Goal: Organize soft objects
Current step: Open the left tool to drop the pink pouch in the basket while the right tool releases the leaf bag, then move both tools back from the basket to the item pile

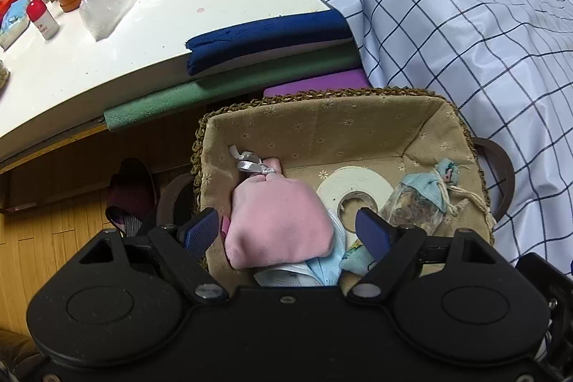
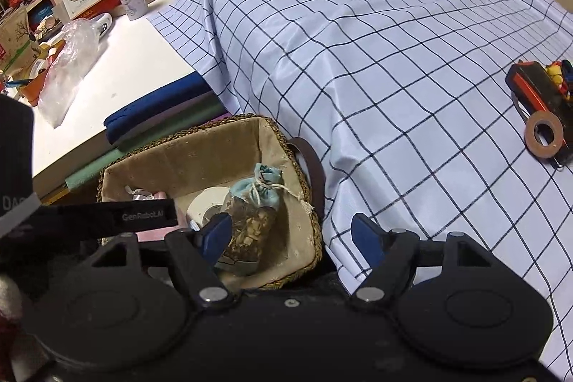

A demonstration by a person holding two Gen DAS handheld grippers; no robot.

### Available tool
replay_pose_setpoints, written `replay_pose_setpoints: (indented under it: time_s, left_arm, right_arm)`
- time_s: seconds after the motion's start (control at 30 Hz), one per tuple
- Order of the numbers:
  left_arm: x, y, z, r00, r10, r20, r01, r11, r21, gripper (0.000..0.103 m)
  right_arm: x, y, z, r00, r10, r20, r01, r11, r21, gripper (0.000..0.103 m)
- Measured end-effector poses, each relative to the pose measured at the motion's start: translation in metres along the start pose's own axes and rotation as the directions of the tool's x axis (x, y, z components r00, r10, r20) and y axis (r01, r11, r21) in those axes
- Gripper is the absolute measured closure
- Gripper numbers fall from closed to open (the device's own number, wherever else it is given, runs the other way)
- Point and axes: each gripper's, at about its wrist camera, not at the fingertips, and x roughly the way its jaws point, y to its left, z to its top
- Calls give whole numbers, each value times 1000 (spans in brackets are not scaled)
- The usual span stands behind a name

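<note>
A woven basket (image 1: 358, 106) with a tan cloth lining holds a pink soft pouch (image 1: 277, 224) tied with a silver ribbon, a white tape roll (image 1: 358, 190), a clear sachet (image 1: 415, 206) with a light blue cloth top, and blue face masks (image 1: 297, 276). My left gripper (image 1: 286, 231) is open, its fingers on either side of the pink pouch, just above it. My right gripper (image 2: 292, 235) is open and empty over the basket's right rim (image 2: 311, 221), next to the sachet (image 2: 250, 231).
A checked cloth (image 2: 394, 59) covers the surface right of the basket, with a brown tape ring (image 2: 544, 133) and a black and red tool (image 2: 537, 85) on it. Folded blue, green and purple mats (image 1: 268, 42) lie at the white table's edge. Clutter stands at the far left.
</note>
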Motion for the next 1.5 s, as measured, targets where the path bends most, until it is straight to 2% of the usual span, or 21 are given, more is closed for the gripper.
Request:
replay_pose_setpoints:
  time_s: [0.57, 1.07, 1.33, 1.5]
  left_arm:
    - [-50, -8, -17, 998, -40, 47, 39, 999, 26, 19]
    - [-82, -34, -64, 996, -82, 42, 76, 989, 124, 18]
    - [-97, -48, -85, 994, -98, 43, 89, 981, 171, 17]
    - [-104, -59, -93, 993, -109, 40, 99, 975, 199, 16]
  right_arm:
    - [-33, -27, -23, 999, -33, 25, 32, 997, 66, 28]
    - [-66, -66, -76, 997, -80, -2, 80, 989, 127, 23]
    - [-87, -99, -102, 993, -121, 10, 116, 972, 204, 21]
    - [-102, -116, -115, 985, -166, 34, 154, 960, 232, 15]
